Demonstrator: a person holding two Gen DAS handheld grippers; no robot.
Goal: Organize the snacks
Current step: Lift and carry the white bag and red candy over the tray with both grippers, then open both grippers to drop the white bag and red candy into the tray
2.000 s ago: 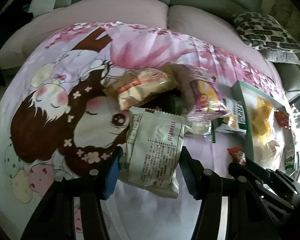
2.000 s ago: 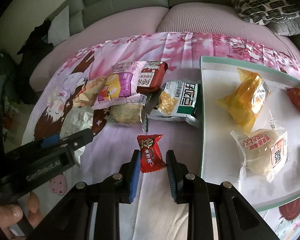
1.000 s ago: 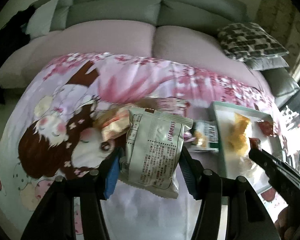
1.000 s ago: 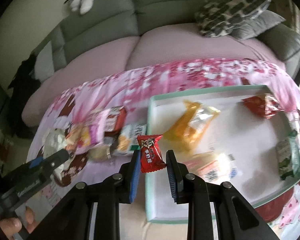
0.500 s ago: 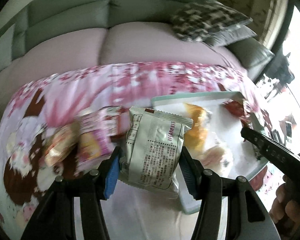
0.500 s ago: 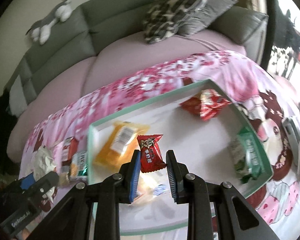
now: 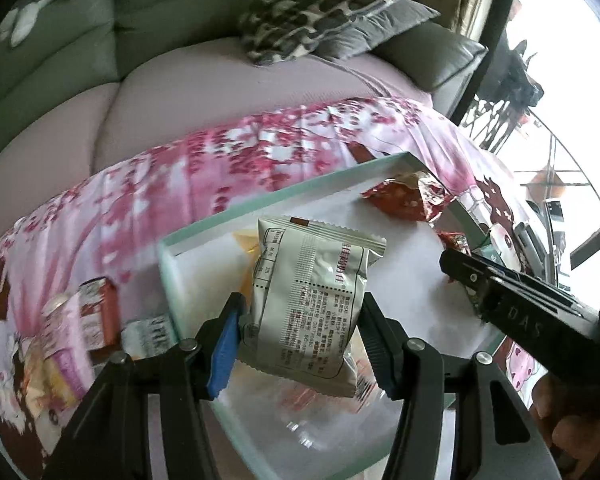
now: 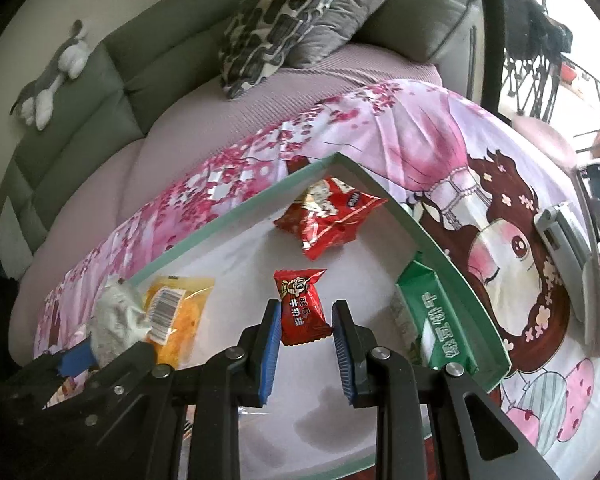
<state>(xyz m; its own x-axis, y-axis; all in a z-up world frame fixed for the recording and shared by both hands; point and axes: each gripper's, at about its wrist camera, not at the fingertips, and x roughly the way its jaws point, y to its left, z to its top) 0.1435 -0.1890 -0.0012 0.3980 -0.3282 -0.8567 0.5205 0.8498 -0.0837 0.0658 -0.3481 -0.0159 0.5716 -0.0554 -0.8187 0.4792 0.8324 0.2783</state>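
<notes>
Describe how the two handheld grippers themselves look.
Both are matte black plastic with two angular fingers, silver pivot screws and ribbed blue pads. The left gripper and the right gripper match. White lettering marks the right gripper's side. No cables or sleeves show.

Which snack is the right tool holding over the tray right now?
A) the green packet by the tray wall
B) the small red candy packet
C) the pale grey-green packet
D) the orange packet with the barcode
B: the right tool is shut on the small red candy packet, above the tray; the left tool holds the pale grey-green packet.
</notes>
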